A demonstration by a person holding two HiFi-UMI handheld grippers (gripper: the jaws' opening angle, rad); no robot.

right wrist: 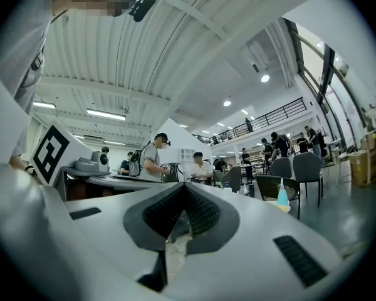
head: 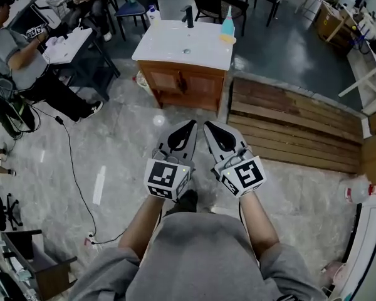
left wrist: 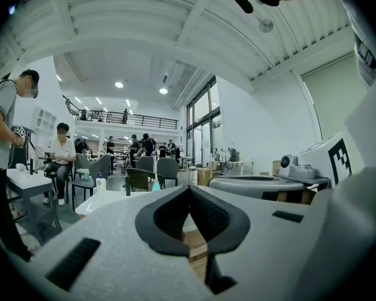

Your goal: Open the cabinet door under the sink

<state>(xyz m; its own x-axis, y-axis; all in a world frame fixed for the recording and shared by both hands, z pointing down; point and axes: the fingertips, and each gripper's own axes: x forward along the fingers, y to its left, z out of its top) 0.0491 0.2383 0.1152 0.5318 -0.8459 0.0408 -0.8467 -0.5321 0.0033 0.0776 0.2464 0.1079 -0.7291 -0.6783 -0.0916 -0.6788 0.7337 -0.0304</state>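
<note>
We stand well apart from the cabinet (head: 183, 83), which sits under the white sink top (head: 175, 42) at the far side of the grey floor; its two wooden doors are shut, and their dark handles (head: 182, 83) lie close together at the middle seam.

The left gripper (head: 188, 129) and the right gripper (head: 213, 130) are held side by side near our body; in each gripper view the jaw tips meet and nothing is between them, so both are closed and empty.

The first risk, as we judge it, is reaching the handles with the jaws together; they would bump the wood or slide off it, so one pair must open beforehand. The handles look so near each other that a wide or off-centre bite could catch both, or the wrong one, and pull two doors at once or jam. We cannot tell from here how the handles are shaped, which makes the angle of approach uncertain.

The unit seems to stand free on the floor; a hard or crooked pull might drag it instead of swinging the door, and that could tip the blue bottle (head: 228, 25) at the edge of the top. If we stop too close, the door may swing into our own legs or grippers. On the way, the raised wooden platform (head: 288, 124) at the right and the cable (head: 75, 174) at the left could catch a foot.
</note>
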